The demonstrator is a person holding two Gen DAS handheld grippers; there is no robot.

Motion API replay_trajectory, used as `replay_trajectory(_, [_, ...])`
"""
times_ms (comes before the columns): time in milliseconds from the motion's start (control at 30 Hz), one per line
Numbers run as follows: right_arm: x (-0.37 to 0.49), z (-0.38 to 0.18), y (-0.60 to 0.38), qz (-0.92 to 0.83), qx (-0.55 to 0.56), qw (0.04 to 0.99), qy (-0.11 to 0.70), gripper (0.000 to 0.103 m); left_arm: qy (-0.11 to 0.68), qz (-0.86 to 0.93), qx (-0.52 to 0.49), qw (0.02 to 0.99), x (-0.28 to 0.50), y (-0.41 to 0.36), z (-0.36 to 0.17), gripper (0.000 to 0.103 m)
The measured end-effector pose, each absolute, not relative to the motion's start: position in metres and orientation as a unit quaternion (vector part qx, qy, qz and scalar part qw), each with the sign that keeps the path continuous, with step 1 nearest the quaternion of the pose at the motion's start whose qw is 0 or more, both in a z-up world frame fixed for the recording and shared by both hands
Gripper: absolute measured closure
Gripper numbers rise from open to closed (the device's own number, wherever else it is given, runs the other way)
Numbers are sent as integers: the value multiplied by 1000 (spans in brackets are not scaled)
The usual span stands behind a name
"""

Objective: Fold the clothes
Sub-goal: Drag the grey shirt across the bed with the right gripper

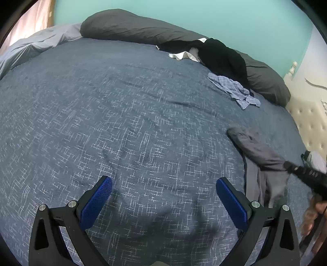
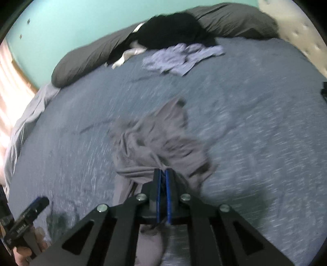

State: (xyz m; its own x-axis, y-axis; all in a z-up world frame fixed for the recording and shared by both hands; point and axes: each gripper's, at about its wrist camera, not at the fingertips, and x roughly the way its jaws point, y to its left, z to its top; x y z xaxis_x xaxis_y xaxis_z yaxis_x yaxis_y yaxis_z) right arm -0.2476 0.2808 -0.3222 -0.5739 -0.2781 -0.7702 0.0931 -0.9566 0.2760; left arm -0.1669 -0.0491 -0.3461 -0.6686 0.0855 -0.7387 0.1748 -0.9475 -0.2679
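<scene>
We see the left gripper [image 1: 163,186] low over the blue bedspread [image 1: 122,122], its blue-padded fingers [image 1: 96,202] spread wide apart with nothing between them. Only patterned cover shows in the gap.

The right gripper [image 2: 162,174] has its fingers pressed together on a fold of the grey garment [image 2: 159,139] — cloth bunches right at the tips and drapes away up the bed. The right wrist view is smeared, so we cannot make out what kind of garment it is. From the left wrist view the same grey garment [image 1: 259,155] lies at the right side of the bed, close to the tufted cream headboard [image 1: 308,120], with the right gripper's dark body [image 1: 306,176] over its near end.

Further up the bed:
- a light blue checked cloth [image 1: 235,90], crumpled, lying on the cover just beside the dark pile
- a black garment [image 1: 220,55] heaped against the long dark grey pillow [image 1: 132,26], with a bit of white fabric [image 1: 181,55] showing at its edge
- a pale grey sheet [image 1: 30,47] bunched at the far left corner

Behind it all, a teal wall [image 1: 204,16] (plain, unlit). In the right wrist view the left gripper [image 2: 30,216] shows at lower left, a hand [image 2: 30,247] around its handle.
</scene>
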Motion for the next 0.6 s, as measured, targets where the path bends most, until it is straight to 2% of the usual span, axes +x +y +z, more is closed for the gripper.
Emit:
replay_trajectory(200, [-256,-307,335,-889,432,38,-146,99,159,-899,408,23,-167,-47,-348,0])
replay_trajectory(333, [-261,-319,363,-875,454,-16,-166,99,158,-899,409,24,-168,-46,-349,0])
replay_trajectory(400, [-261,-325,374,-866,465,-43,-178,96,159,-898,410,23,-169,-46,-349,0])
replay_trajectory(600, [-250,-307,361,-886,434,-41,-156,95,158,-898,410,23,-168,-45,-351,0])
